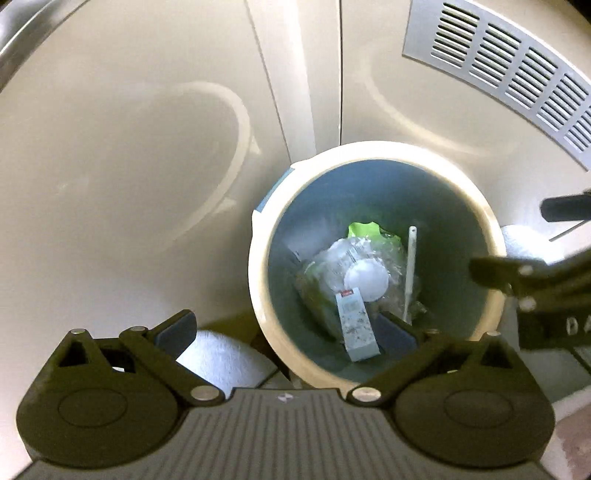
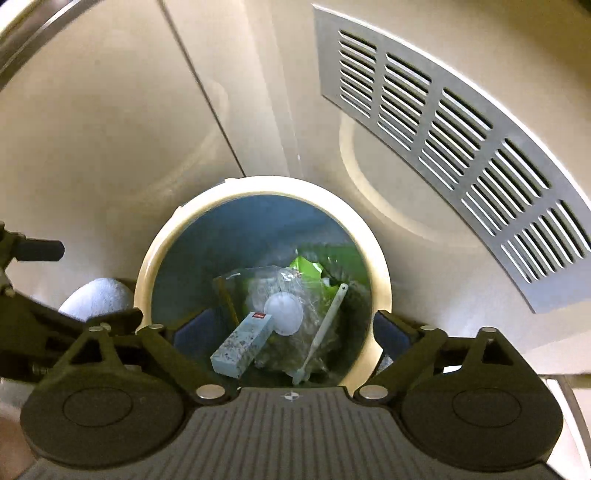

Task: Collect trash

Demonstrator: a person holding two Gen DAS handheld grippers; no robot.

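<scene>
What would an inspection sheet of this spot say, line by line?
Surface: floor mostly hidden; bin stands against cream cabinet doors.
Job's things: in the bin lie a small box, white lid, white stick, clear plastic wrap and green wrapper.
Clutter: white roll beside the bin.
Grippers: left gripper and right gripper both open, empty, above the bin.
Cables: nothing seen.
Surroundings: metal vent grille in the door; steel edge above.

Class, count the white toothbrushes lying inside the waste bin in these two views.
1. The toothbrush leans on the right of the bin, beside the crumpled plastic. More could be hidden under it.
</scene>
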